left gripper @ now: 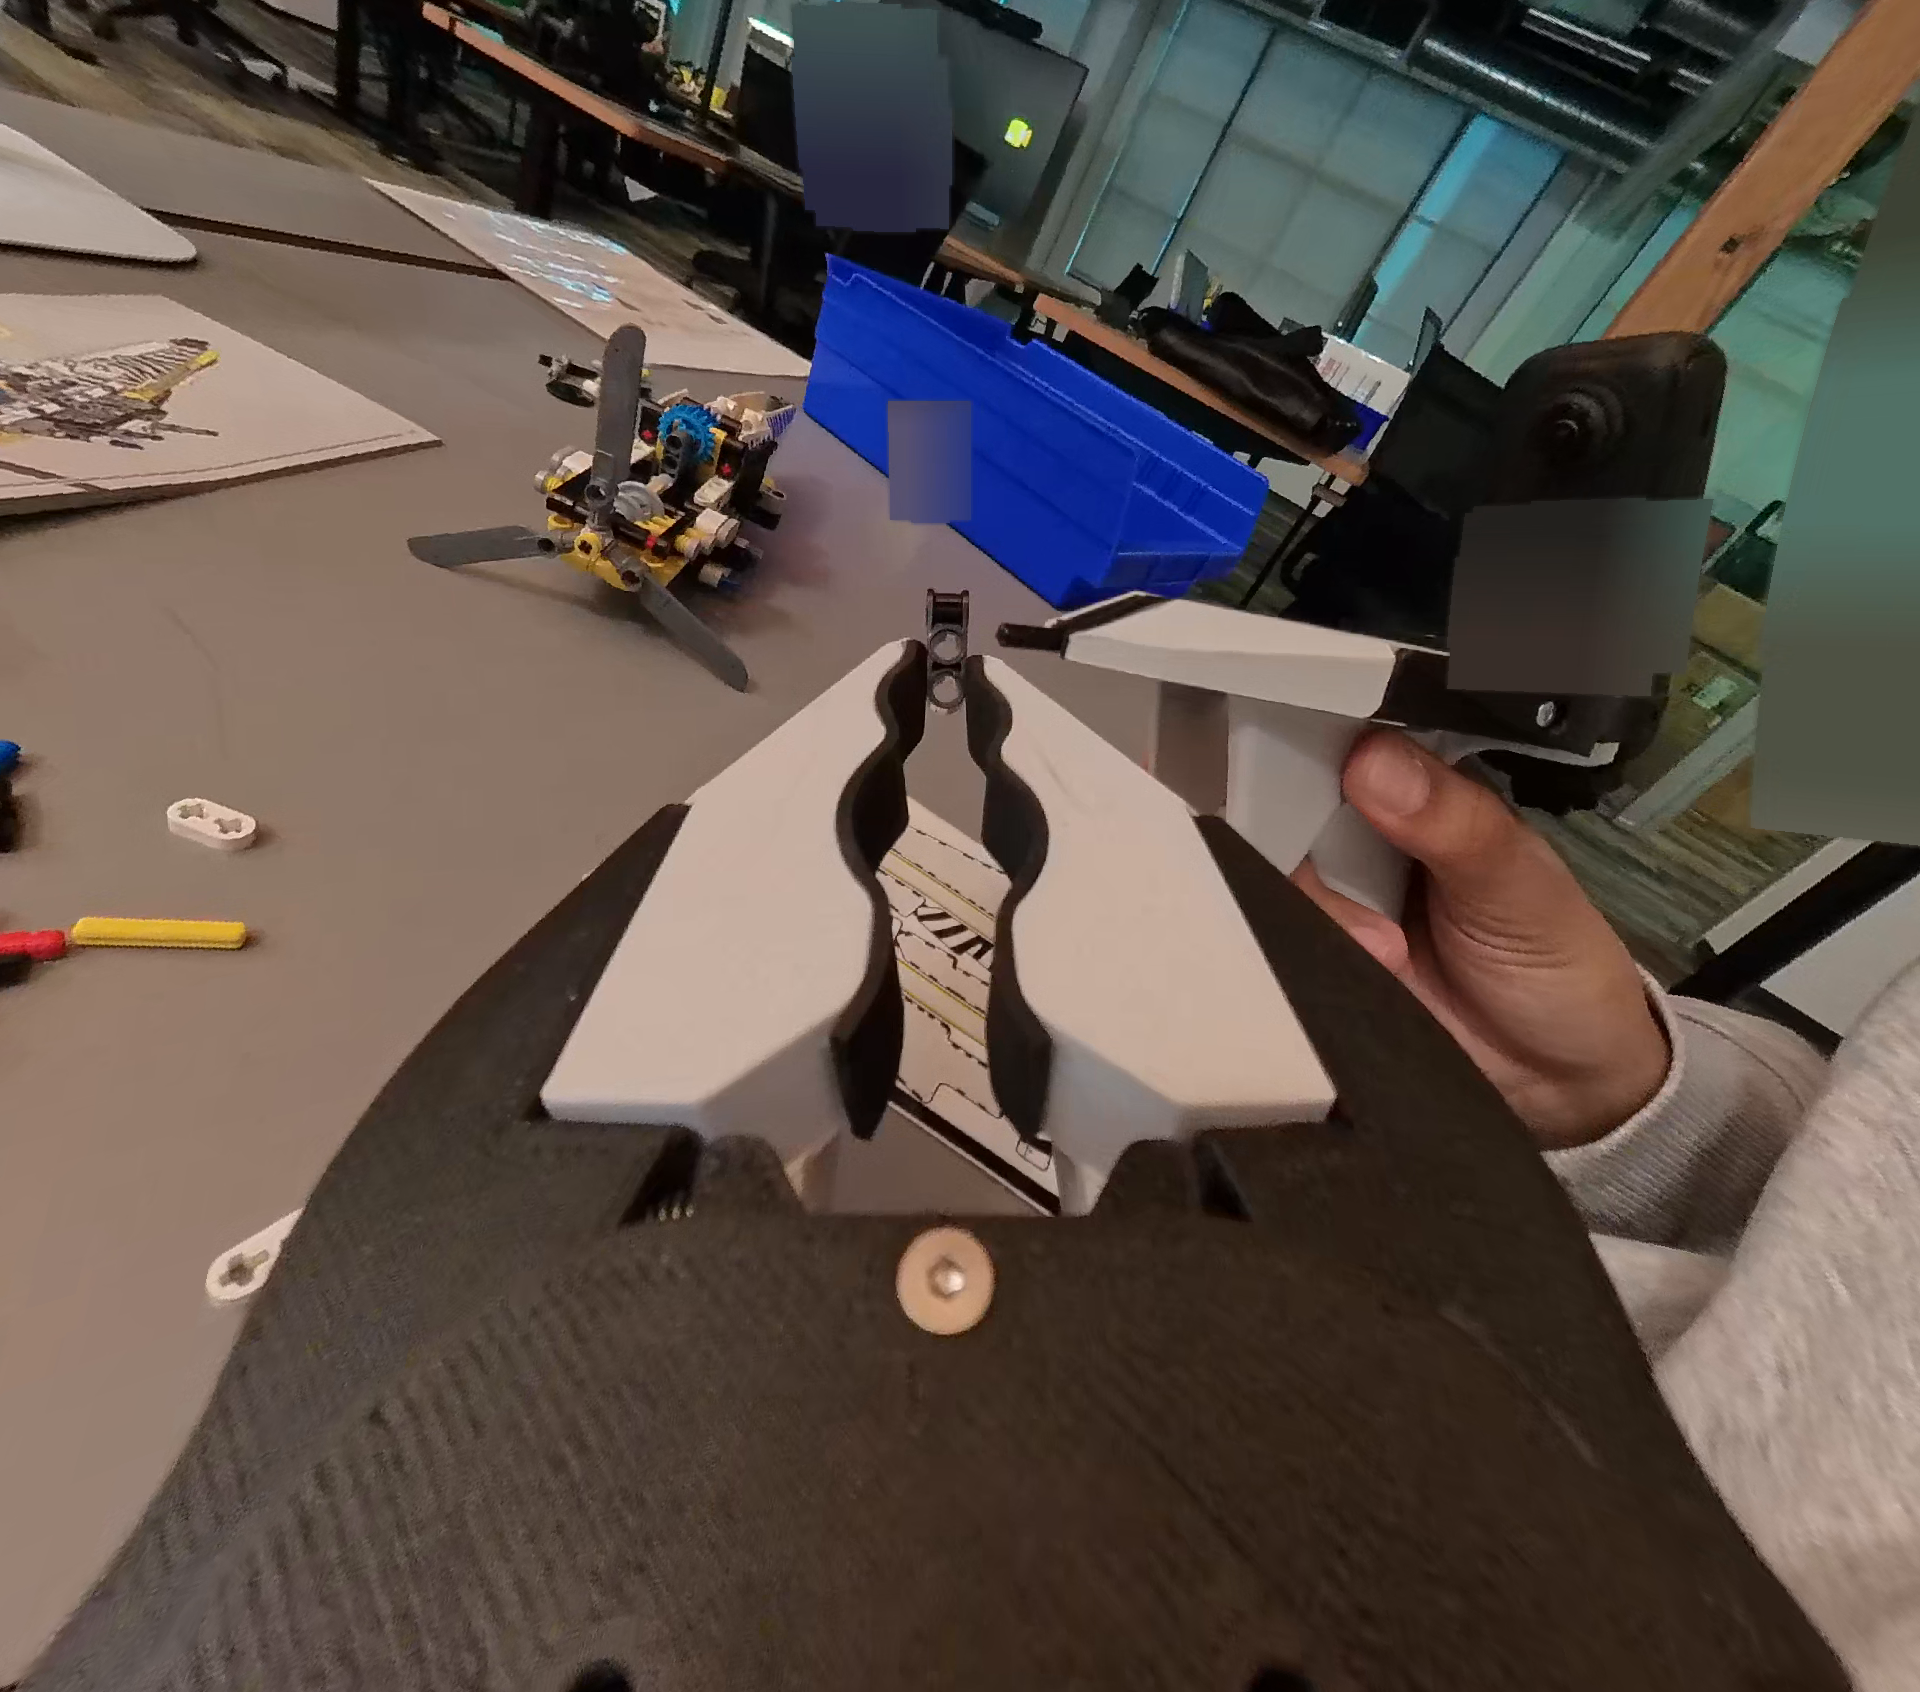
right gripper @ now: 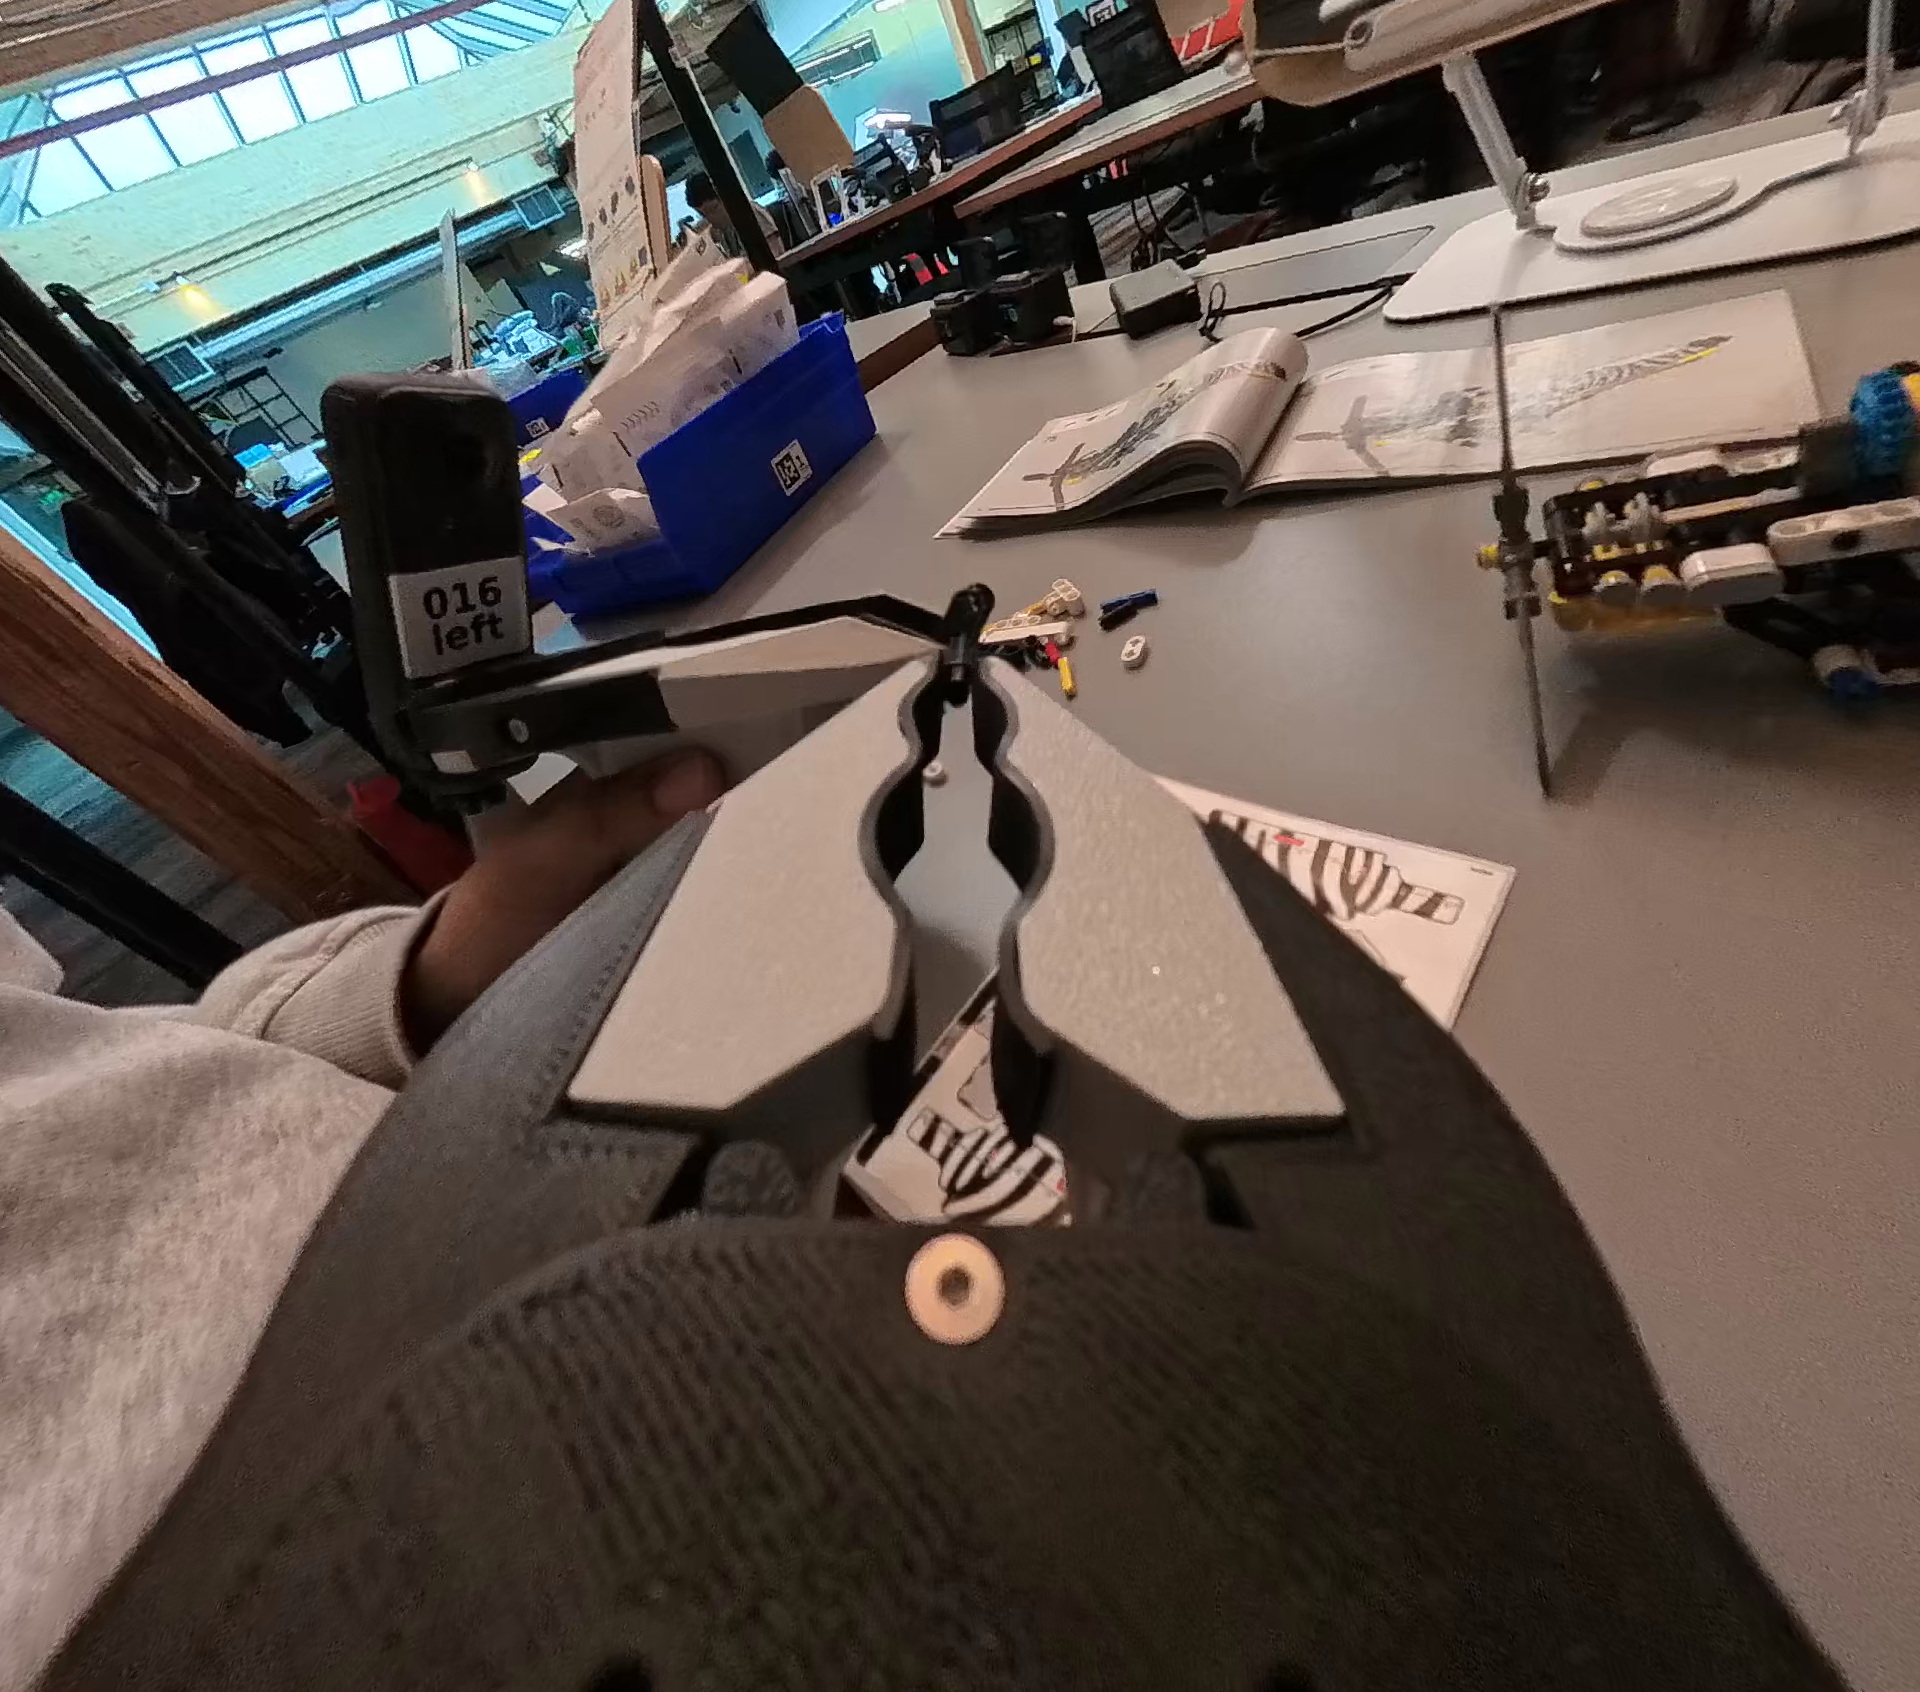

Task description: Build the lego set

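Note:
My left gripper [left gripper: 945, 681] is shut on a small black lego connector [left gripper: 945, 640] with round holes, held above the grey table. My right gripper [right gripper: 958, 688] is shut on a small black pin [right gripper: 953, 668]. The two tips meet: in the left wrist view the right gripper [left gripper: 1029, 634] comes in from the right, its black tip just beside the connector. In the right wrist view the left gripper [right gripper: 914, 619] comes in from the left with the connector [right gripper: 971, 603]. The part-built yellow, black and white lego model with a grey propeller [left gripper: 644, 499] stands further back, and also shows in the right wrist view [right gripper: 1714, 541].
Loose pieces lie on the table [left gripper: 416, 759]: a white link [left gripper: 211, 821], a yellow beam [left gripper: 158, 933], and a small pile [right gripper: 1070, 629]. A blue bin [left gripper: 1039, 437] stands behind. There are also open instruction booklets [right gripper: 1195, 437], a sticker sheet [right gripper: 1351, 904] and a monitor stand [right gripper: 1662, 219]. The grippers are tip to tip, or close to it. From either gripper's tips it is about 15 cm to the yellow beam [left gripper: 158, 933].

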The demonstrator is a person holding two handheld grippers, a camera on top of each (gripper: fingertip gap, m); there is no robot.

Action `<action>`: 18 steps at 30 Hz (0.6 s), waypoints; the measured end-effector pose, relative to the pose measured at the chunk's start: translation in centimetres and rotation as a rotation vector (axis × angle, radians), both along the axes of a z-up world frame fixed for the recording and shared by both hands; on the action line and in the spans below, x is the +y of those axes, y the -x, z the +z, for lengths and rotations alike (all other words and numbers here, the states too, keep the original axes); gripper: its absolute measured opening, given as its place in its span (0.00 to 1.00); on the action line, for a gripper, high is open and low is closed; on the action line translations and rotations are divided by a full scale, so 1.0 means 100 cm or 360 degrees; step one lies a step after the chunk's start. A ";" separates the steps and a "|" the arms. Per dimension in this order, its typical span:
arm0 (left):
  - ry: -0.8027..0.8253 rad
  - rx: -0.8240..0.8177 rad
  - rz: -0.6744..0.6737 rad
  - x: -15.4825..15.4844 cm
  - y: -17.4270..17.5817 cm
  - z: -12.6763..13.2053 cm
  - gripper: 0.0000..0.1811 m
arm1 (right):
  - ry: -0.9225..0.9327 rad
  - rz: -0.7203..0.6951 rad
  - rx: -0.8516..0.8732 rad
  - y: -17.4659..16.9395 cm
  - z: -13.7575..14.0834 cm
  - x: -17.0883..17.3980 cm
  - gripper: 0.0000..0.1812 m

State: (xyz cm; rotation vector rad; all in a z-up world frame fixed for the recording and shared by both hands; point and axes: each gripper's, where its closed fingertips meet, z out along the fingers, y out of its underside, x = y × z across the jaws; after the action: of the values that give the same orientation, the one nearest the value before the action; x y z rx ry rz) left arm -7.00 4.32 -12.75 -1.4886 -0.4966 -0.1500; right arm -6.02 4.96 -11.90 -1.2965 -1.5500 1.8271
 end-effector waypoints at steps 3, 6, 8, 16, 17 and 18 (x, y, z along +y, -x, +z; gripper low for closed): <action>-0.0010 0.0044 0.0023 0.000 -0.002 0.002 0.02 | -0.0074 -0.0039 0.0038 0.001 0.005 0.000 0.01; -0.0020 0.0060 0.0045 0.001 -0.002 0.003 0.02 | -0.0161 -0.0073 0.0066 0.003 0.007 -0.001 0.01; -0.0032 0.0064 0.0059 0.001 -0.001 0.004 0.02 | -0.0208 -0.0083 0.0068 0.004 0.007 -0.003 0.01; -0.0047 0.0077 0.0119 -0.001 0.002 0.005 0.02 | -0.0241 -0.0108 0.0075 0.007 0.008 -0.004 0.01; -0.0046 0.0078 0.0122 -0.001 0.003 0.005 0.02 | -0.0235 -0.0108 0.0072 0.007 0.008 -0.004 0.01; -0.0047 0.0079 0.0130 -0.001 0.003 0.005 0.02 | -0.0230 -0.0108 0.0068 0.008 0.008 -0.004 0.01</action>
State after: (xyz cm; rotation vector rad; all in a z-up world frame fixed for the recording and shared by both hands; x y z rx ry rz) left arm -7.31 4.18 -12.21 -1.4373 -0.5122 -0.0560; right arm -6.78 4.52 -11.08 -1.2207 -1.5650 1.6582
